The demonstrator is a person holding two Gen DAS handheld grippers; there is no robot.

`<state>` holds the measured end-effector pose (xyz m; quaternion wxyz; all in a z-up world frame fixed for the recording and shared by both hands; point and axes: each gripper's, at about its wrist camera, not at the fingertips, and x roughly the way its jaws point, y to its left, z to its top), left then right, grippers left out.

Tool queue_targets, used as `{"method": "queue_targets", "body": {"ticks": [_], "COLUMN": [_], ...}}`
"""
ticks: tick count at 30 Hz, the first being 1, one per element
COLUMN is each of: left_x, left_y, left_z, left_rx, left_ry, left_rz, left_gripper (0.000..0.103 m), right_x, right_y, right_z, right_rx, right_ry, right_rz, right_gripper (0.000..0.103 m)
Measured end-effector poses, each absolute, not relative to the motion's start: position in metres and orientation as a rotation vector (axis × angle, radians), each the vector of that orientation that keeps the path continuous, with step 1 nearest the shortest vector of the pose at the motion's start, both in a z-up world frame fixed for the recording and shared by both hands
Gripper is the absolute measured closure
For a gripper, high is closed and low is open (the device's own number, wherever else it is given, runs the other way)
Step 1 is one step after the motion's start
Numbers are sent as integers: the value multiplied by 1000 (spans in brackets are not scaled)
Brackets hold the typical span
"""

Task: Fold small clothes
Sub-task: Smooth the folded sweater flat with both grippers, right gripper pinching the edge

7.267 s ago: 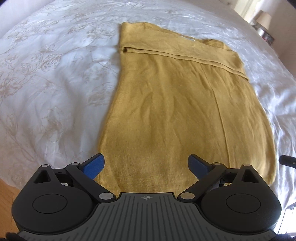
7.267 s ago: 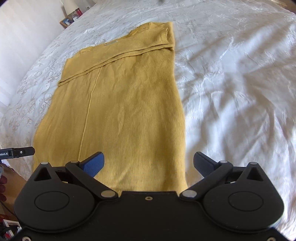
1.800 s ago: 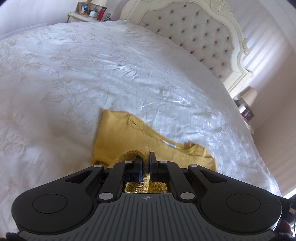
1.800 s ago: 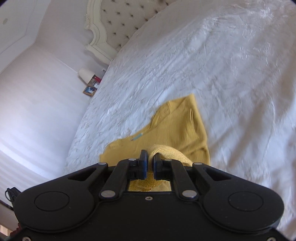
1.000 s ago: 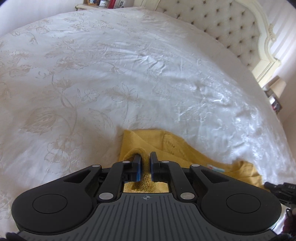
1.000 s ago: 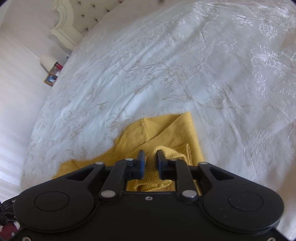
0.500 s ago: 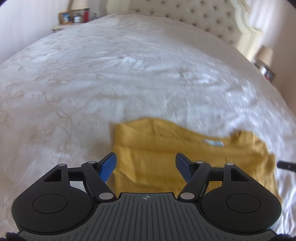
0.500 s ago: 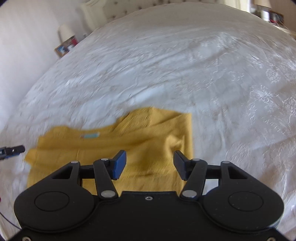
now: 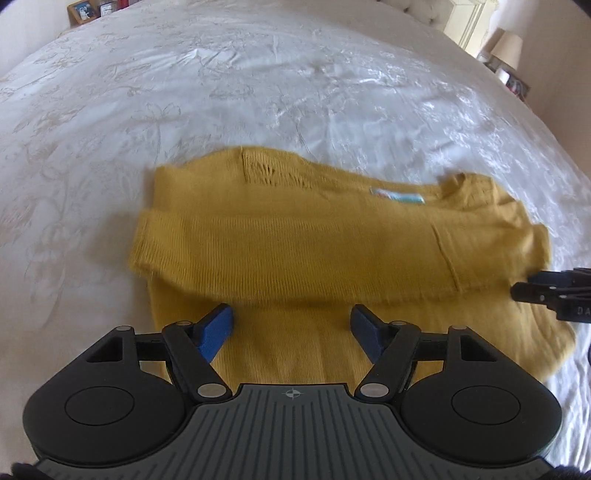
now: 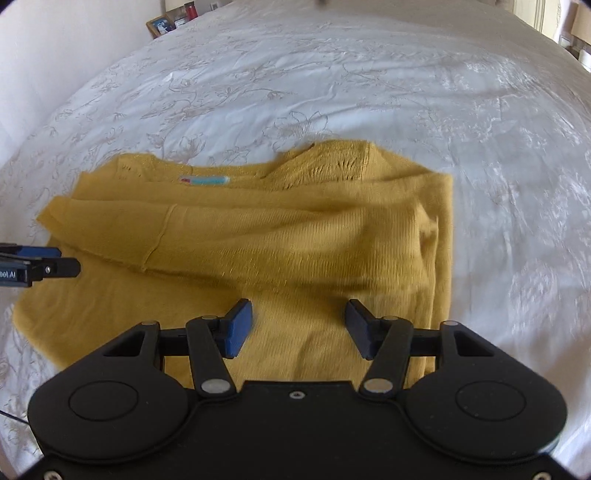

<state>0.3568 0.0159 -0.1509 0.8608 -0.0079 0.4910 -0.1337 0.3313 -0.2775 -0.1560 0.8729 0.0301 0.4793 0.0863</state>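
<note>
A mustard-yellow knitted top (image 9: 332, 240) lies on the white embroidered bedspread (image 9: 258, 81), folded over on itself so that its long axis runs crosswise, left to right, in front of both cameras. Its neckline, with a small turquoise label (image 9: 397, 195) sewn inside, points away toward the far side of the bed, and the doubled-over layer ends in a loose edge that crosses the cloth just ahead of the fingers; the lower layer reaches nearer, under both tools. The left gripper (image 9: 291, 328) hovers over the near part of the top with its blue-padded fingers spread wide and nothing between them. The right gripper (image 10: 299, 326) hangs likewise over the near part, jaws wide apart and empty; whether either tool's pads brush the knit is hard to say, since the cloth there is blurred. In the right wrist view the label (image 10: 204, 180) sits left of centre and the top's right edge shows a thicker stacked fold. A framed picture (image 10: 159, 25) stands beyond the bed.
</note>
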Motion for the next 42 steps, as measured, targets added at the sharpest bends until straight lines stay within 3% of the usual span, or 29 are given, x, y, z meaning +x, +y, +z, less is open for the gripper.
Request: {"method": "queue_targets", "body": {"ticks": [10, 17, 27, 33, 36, 41, 42], "left_x": [453, 439, 369, 357, 366, 373, 372], "left_y": [26, 33, 20, 22, 12, 7, 7], "left_z": [-127, -96, -147, -170, -172, -173, -174], "left_rx": [-61, -70, -38, -73, -36, -41, -40], "left_ry": [905, 838, 1077, 1121, 1156, 1165, 1162], "left_rz": [-222, -222, -292, -313, -299, -249, -245], "left_gripper": [34, 34, 31, 3, 0, 0, 0], "right_x": [409, 386, 355, 370, 381, 391, 391], "right_y": [-309, -320, -326, -331, -331, -329, -329], "right_z": [-135, -122, -137, -139, -145, -152, -152], "right_rx": [125, 170, 165, 174, 172, 163, 166], "right_ry": [895, 858, 935, 927, 951, 998, 1004], "right_rz": [78, 58, 44, 50, 60, 44, 47], "right_gripper": [41, 41, 41, 41, 41, 57, 66]}}
